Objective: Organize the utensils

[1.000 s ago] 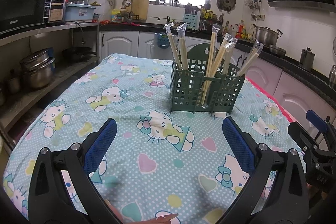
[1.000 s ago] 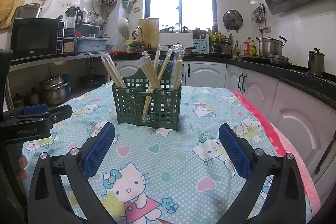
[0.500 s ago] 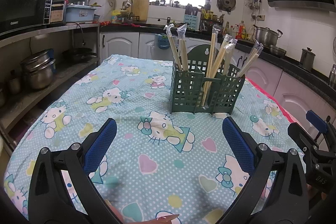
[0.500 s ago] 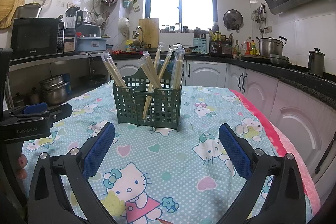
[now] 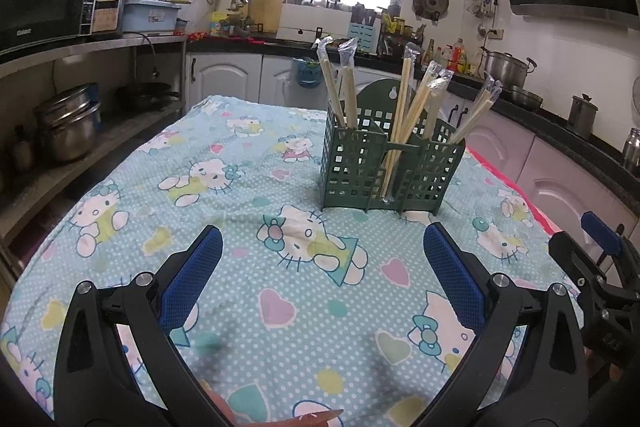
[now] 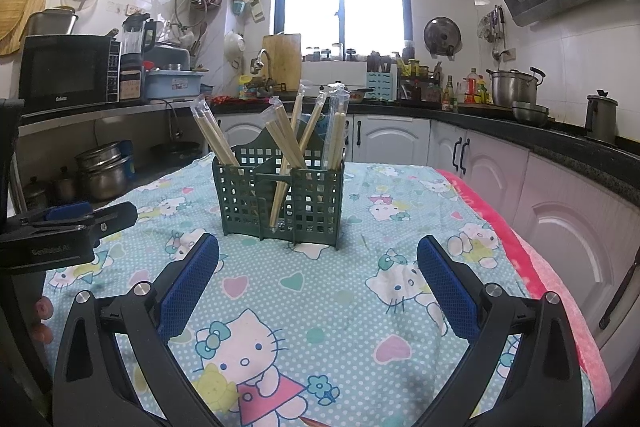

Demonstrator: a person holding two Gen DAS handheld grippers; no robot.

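Note:
A dark green lattice utensil holder stands upright on the table with several plastic-wrapped chopstick pairs sticking out of its compartments. It also shows in the right wrist view, with the chopsticks in it. My left gripper is open and empty, low over the cloth, short of the holder. My right gripper is open and empty, also short of the holder. Each gripper shows at the edge of the other's view: the right one and the left one.
The table is covered with a light blue cartoon-cat cloth, with a pink edge on the right. Kitchen counters, white cabinets, pots on a low shelf, a microwave and a window surround the table.
Both grippers stay open and nearly still. The holder and chopsticks have not moved.

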